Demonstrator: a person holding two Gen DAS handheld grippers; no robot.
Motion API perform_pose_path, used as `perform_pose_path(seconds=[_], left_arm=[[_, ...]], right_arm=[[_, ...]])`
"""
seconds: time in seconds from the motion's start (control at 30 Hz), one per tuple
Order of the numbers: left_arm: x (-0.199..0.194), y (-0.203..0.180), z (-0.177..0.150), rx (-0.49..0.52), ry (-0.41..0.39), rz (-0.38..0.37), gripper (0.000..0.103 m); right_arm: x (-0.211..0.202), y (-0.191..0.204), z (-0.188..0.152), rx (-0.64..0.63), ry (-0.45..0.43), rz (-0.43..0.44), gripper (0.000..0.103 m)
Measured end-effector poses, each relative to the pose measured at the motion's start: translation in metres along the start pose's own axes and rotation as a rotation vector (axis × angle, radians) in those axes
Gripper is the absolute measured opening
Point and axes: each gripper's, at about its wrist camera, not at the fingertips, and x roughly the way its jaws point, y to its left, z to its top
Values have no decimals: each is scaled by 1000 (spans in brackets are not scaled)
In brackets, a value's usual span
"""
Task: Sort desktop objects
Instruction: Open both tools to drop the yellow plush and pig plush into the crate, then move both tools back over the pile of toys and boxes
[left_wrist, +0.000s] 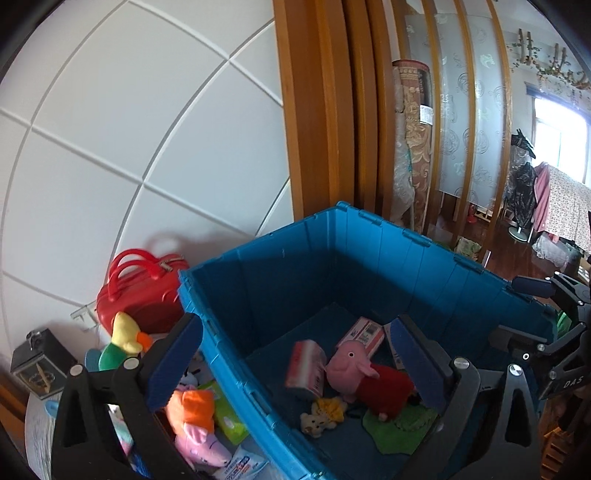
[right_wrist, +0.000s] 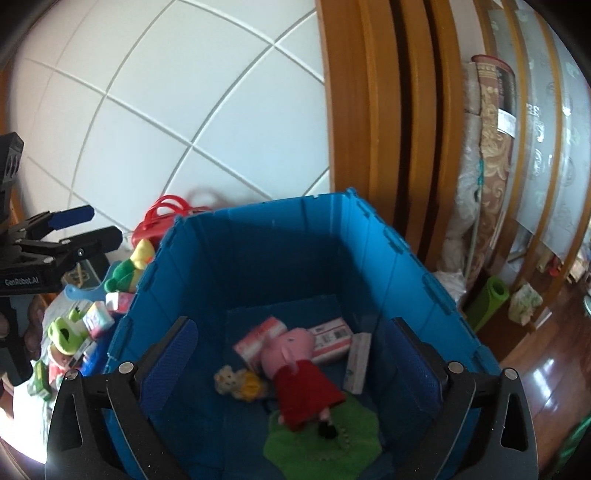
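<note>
A blue plastic bin (left_wrist: 295, 280) (right_wrist: 277, 243) fills both views. On its floor lie a pink pig plush in a red dress (left_wrist: 369, 376) (right_wrist: 295, 369), a pink-and-white box (left_wrist: 306, 369) (right_wrist: 258, 339), a second box (left_wrist: 362, 334) (right_wrist: 330, 339), a small yellow-and-white plush (left_wrist: 323, 413) (right_wrist: 240, 382) and a green cloth (left_wrist: 402, 424) (right_wrist: 325, 439). My left gripper (left_wrist: 295, 365) (right_wrist: 88, 226) straddles the bin's left wall, open and empty. My right gripper (right_wrist: 291, 365) (left_wrist: 524, 312) hovers over the bin, open, nothing between its pads.
Left of the bin, a cluttered surface holds a red handbag (left_wrist: 144, 295) (right_wrist: 162, 218), a yellow-and-green duck plush (left_wrist: 122, 343) (right_wrist: 129, 269), an orange-and-pink plush (left_wrist: 195, 417), a green frog toy (right_wrist: 64, 332) and small packets. A white tiled wall (left_wrist: 129, 129) and a wooden door frame (left_wrist: 317, 110) stand behind.
</note>
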Motion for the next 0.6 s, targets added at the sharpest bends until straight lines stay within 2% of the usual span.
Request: perform_pose_path(seconds=[0.3,0.6], left_arm=[[-34,40,-35,-59,10,82,103],[-82,108,-87,-144,34,154,103]], right_arm=[[1,41,2,-59,2,63,103],[-9,117,2,-134,-5,121,103]])
